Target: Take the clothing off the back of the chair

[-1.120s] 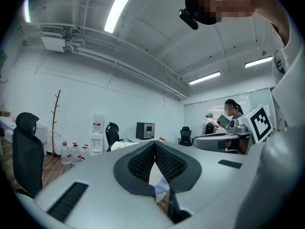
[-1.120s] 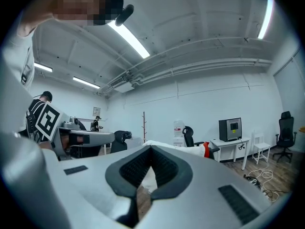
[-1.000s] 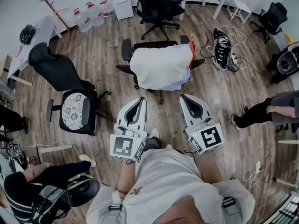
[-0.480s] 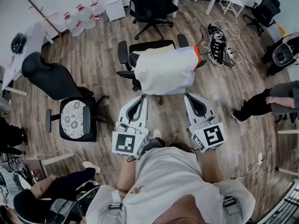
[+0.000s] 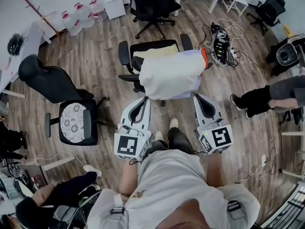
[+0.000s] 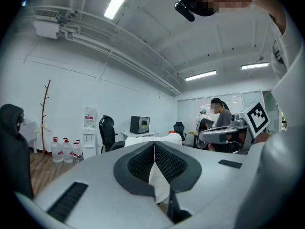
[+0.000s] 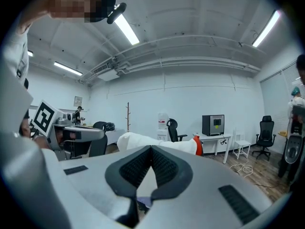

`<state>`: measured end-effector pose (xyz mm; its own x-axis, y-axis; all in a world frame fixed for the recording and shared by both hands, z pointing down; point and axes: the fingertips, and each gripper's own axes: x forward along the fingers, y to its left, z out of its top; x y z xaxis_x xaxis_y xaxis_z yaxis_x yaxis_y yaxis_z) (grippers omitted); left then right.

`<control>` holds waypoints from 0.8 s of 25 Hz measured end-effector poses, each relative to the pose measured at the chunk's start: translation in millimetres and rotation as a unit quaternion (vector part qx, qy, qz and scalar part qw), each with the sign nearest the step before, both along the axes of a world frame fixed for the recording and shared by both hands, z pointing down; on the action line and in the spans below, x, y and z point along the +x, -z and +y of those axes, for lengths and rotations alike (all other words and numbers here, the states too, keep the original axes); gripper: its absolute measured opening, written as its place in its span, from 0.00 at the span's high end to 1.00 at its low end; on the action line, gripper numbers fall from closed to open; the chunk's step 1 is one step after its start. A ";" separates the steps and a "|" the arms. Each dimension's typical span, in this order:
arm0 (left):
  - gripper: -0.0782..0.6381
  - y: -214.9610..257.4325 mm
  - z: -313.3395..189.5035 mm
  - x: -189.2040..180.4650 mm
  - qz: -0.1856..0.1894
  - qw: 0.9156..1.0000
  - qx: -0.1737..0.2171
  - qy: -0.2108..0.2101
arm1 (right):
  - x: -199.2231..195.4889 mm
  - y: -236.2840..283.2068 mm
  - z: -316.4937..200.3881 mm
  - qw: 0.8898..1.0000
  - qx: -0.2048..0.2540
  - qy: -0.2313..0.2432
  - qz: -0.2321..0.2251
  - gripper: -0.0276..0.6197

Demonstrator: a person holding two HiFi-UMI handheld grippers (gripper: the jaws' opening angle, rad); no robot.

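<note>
A white garment with an orange edge hangs over the back of a black office chair in the middle of the head view. My left gripper points at the garment's lower left edge, just short of it, jaws shut and empty. My right gripper is at the garment's lower right corner, also shut with nothing in it. In the left gripper view the garment shows just past the closed jaws. The right gripper view has the garment beyond its closed jaws.
A black chair with a patterned seat cushion stands to the left. Another black chair and water bottles are at the back. Cables and a power strip lie on the wood floor. A seated person's legs reach in from the right.
Both grippers have come forward toward the draped chair, which now sits closer to their tips. The jaws stayed shut. The legs at the right have shifted.
</note>
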<state>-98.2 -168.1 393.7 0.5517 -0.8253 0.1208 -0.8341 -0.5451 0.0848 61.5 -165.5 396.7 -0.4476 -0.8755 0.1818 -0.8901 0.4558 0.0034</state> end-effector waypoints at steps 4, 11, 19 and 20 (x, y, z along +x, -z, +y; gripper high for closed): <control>0.87 -4.0 -8.3 -0.7 -0.004 1.000 -0.001 0.004 | 0.5 -3.5 -10.9 1.000 -0.002 0.006 0.000 0.93; 0.87 -7.1 -22.0 7.7 -0.003 1.000 -0.003 0.011 | -9.2 -8.5 -25.4 0.999 -0.004 0.032 -0.004 0.93; 0.87 -17.9 -36.4 18.4 -0.020 0.999 -0.012 0.022 | -2.9 -20.7 -35.3 0.998 -0.015 0.064 0.001 0.93; 0.87 -19.4 -38.2 18.9 -0.022 0.999 -0.014 0.025 | -1.3 -22.2 -36.9 0.998 -0.017 0.067 0.001 0.93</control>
